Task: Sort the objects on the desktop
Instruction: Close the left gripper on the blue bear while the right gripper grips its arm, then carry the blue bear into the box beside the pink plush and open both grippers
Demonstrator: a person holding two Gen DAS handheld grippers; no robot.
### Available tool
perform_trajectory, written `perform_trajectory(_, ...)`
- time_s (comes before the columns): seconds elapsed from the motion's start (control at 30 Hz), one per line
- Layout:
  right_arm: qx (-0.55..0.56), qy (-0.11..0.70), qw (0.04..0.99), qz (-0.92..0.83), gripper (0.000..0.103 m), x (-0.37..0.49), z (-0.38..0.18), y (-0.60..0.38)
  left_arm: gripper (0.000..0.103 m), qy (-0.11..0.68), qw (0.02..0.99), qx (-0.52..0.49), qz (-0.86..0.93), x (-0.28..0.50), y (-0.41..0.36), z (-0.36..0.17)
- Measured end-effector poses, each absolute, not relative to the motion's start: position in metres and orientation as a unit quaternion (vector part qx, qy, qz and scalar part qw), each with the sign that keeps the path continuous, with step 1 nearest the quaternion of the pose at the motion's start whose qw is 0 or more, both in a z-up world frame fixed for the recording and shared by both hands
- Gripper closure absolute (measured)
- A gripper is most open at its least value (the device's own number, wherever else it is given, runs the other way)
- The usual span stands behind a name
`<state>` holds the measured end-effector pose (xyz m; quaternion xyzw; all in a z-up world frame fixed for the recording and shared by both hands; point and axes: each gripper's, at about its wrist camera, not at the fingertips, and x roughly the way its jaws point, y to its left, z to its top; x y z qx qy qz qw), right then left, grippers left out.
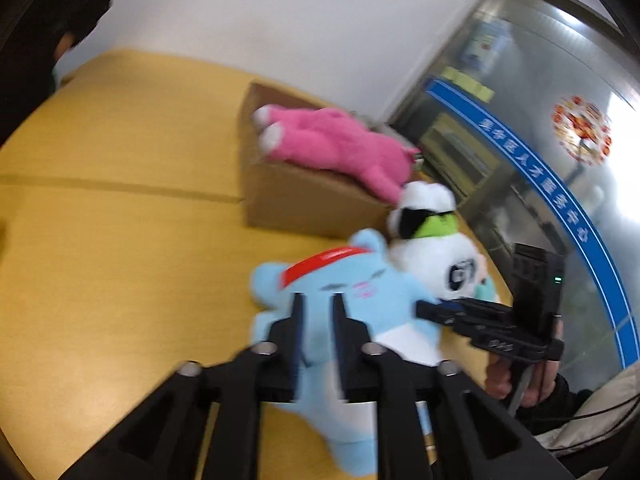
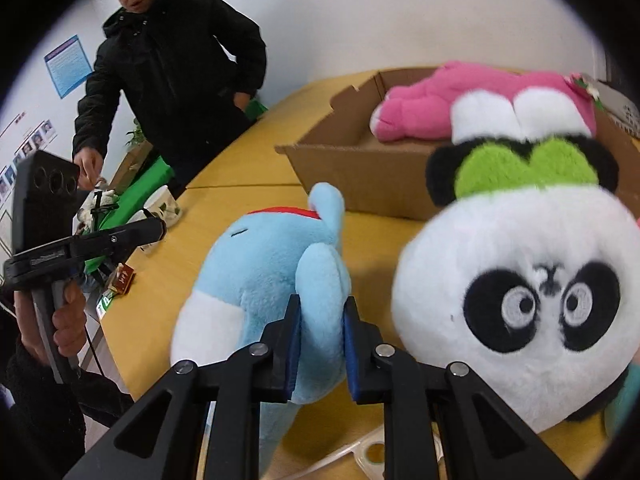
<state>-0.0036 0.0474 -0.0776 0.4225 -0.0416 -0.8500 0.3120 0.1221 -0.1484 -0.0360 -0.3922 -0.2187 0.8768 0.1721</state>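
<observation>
Plush toys are partly sorted: pink plush (image 2: pixel 460 100) already lies in the cardboard box (image 2: pixel 360 176) toward the far edge of the tabletop (image 1: pixel 120 240); blue plush (image 2: pixel 260 272) and panda plush (image 2: pixel 520 300) are still outside it, touching each other just in front of the box. Right gripper (image 2: pixel 322 312) has its jaws clenched on a blue limb, so I'd judge the blue one goes in next, panda after. Left gripper (image 1: pixel 318 312) sits over the blue plush's belly, jaws parted and not visibly pinching anything. Tabletop is yellow wood-look with a seam running across; some clutter at its left edge: a mug (image 2: pixel 164 204), green cloth (image 2: pixel 140 192), small packets (image 2: pixel 120 280). Room: white wall with posters, glass door (image 1: pixel 520 160) with a blue stripe. A bystander in a black jacket (image 2: pixel 172 64) stands at the far left corner of the tabletop.
</observation>
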Motion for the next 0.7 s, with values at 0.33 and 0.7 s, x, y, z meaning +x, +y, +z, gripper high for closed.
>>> perform_trajectory(0.33,0.435,-0.038,0.301,-0.848,0.085,-0.004,-0.089,0.055,0.055,-0.284,0.215,-0.464,0.811,0.103,-0.149,-0.119)
perform_trajectory(0.7,0.372,-0.047,0.319,-0.871,0.086,0.005,-0.047,0.07,0.083,-0.22,0.197,-0.41,0.863,0.104,-0.116,-0.033)
